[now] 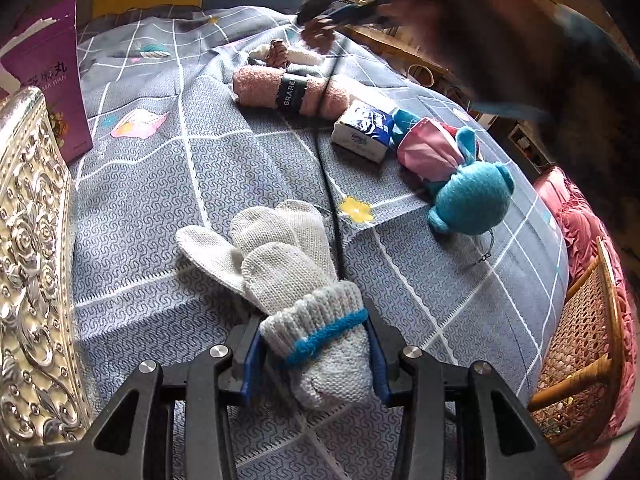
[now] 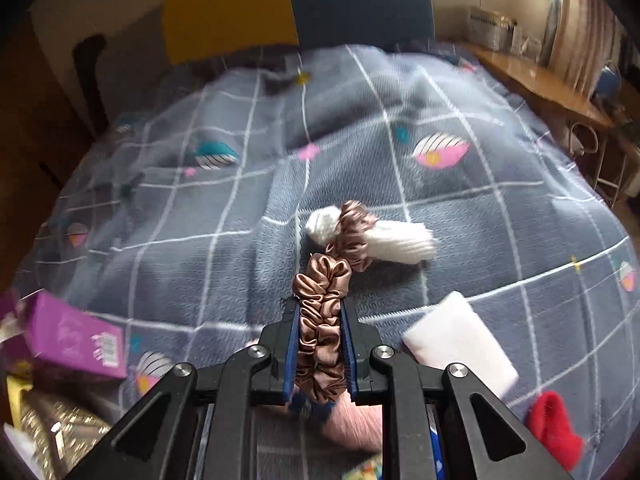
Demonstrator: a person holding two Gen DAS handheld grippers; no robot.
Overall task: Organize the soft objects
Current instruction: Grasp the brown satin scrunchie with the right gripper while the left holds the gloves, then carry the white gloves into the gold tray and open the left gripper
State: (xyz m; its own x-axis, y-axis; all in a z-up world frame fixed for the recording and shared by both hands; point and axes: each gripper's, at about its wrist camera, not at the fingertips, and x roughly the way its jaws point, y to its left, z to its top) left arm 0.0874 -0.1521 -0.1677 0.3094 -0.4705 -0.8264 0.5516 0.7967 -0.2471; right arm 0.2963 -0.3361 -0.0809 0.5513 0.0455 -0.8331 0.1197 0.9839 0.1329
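Observation:
My left gripper (image 1: 316, 344) is shut on the cuff of a pair of grey knit gloves (image 1: 288, 264) with a blue band; their fingers rest on the grey patterned bedspread (image 1: 160, 216). My right gripper (image 2: 320, 344) is shut on a brown satin scrunchie (image 2: 320, 320) and holds it above the bed. It also shows, blurred, at the top of the left wrist view (image 1: 320, 32). Beyond lies a white sock bundle with a second brown scrunchie (image 2: 352, 236) around it. A rolled pink towel (image 1: 288, 92) with a black band lies further back in the left wrist view.
A tissue pack (image 1: 362, 130) and a blue plush toy in a pink dress (image 1: 460, 176) lie to the right. An ornate silver box (image 1: 32, 264) and a purple box (image 1: 52, 80) stand at left. A wicker chair (image 1: 580, 340) is beside the bed. A red soft item (image 2: 556, 428) lies at lower right.

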